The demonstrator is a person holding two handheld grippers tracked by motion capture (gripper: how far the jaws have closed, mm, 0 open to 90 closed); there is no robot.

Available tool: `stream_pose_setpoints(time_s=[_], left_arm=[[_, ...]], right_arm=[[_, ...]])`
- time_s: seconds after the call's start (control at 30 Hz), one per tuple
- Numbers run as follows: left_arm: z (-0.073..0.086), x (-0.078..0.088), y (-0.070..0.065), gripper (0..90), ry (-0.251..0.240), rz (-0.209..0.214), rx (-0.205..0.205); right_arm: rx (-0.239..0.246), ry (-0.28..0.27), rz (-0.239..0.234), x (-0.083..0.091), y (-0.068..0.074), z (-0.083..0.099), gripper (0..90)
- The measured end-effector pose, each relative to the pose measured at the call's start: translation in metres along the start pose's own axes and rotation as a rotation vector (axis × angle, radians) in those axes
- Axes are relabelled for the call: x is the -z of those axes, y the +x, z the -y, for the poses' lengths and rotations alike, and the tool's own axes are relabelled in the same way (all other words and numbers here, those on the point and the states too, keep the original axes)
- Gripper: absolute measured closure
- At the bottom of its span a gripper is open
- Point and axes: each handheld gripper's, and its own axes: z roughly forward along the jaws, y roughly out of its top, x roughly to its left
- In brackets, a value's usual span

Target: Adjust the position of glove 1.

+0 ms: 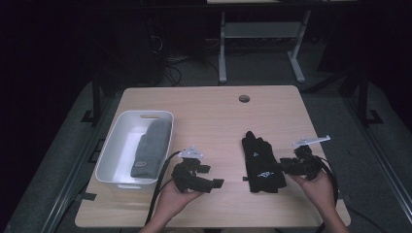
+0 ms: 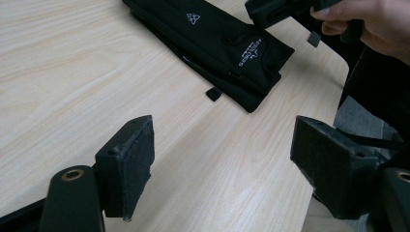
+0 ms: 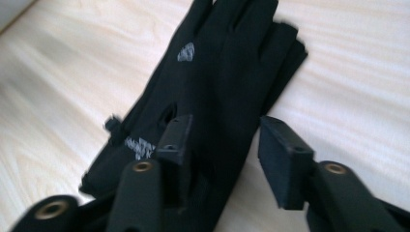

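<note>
At lower centre we hold the left hand-held gripper [image 1: 210, 175] spread, with nothing in it. Lower right, our right hand-held gripper [image 1: 282, 166] is parted over the black gloves [image 1: 260, 162] lying on the surface [image 1: 214, 109]. Farther left, a grey glove [image 1: 151, 148] lies in the white bin [image 1: 109, 150].

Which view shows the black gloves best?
Left gripper view: the black gloves lie unobstructed, logo and cuff print sharp. Right gripper view has them closer but blurred, cuff behind the jaws. High view shows them small and dark.
</note>
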Motion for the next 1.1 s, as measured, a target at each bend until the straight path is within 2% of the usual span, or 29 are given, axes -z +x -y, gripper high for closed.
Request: stream_pose_setpoints(time_s=[0.1, 0.2, 0.23, 0.47, 0.63, 0.73, 0.8, 0.87, 0.93, 0.97, 1.03, 1.07, 1.1], left_arm=[[0.000, -0.001, -0.001, 23.5, 0.002, 0.000, -0.002], [0.000, -0.002, -0.001, 23.5, 0.006, -0.001, -0.004], [0.000, -0.003, -0.001, 23.6, 0.007, -0.002, -0.004], [-0.001, -0.016, -0.006, 23.7, 0.034, 0.009, -0.012], [-0.003, -0.027, -0.008, 23.9, 0.052, 0.017, -0.014], [-0.006, -0.035, -0.009, 24.2, 0.062, 0.017, -0.012], [-0.008, -0.040, -0.008, 24.8, 0.067, 0.017, -0.007], [-0.009, -0.044, -0.007, 25.1, 0.073, 0.010, -0.003], [-0.011, -0.051, -0.005, 25.8, 0.079, 0.013, 0.014], [-0.011, -0.054, -0.005, 26.0, 0.082, 0.010, 0.015], [-0.013, -0.062, -0.005, 26.0, 0.090, 0.017, 0.026], [-0.013, -0.065, -0.005, 26.0, 0.101, 0.021, 0.028], [-0.014, -0.068, -0.005, 26.0, 0.102, 0.023, 0.031]], right_arm=[[-0.014, 0.015, -0.020, -0.003, -0.001, 0.006, 68.5], [-0.004, 0.021, -0.040, -0.006, 0.001, 0.008, 76.7], [0.011, 0.018, -0.043, -0.006, 0.002, 0.007, 76.9], [0.017, 0.030, -0.074, -0.008, 0.009, 0.007, 77.4], [0.025, 0.041, -0.118, -0.012, 0.017, 0.007, 76.0], [0.042, 0.047, -0.140, -0.015, 0.021, 0.005, 70.5], [0.044, 0.033, -0.132, -0.015, 0.022, 0.003, 60.7], [0.045, -0.010, -0.102, -0.013, 0.018, -0.002, 52.7], [0.027, -0.028, -0.067, -0.013, 0.013, -0.006, 44.6], [0.007, -0.039, -0.053, -0.013, 0.010, -0.010, 42.1], [-0.001, -0.046, -0.016, -0.013, 0.005, -0.014, 36.5], [-0.017, -0.069, -0.008, -0.014, 0.000, -0.016, 35.8], [-0.030, -0.070, -0.008, -0.016, -0.003, -0.017, 34.9]])
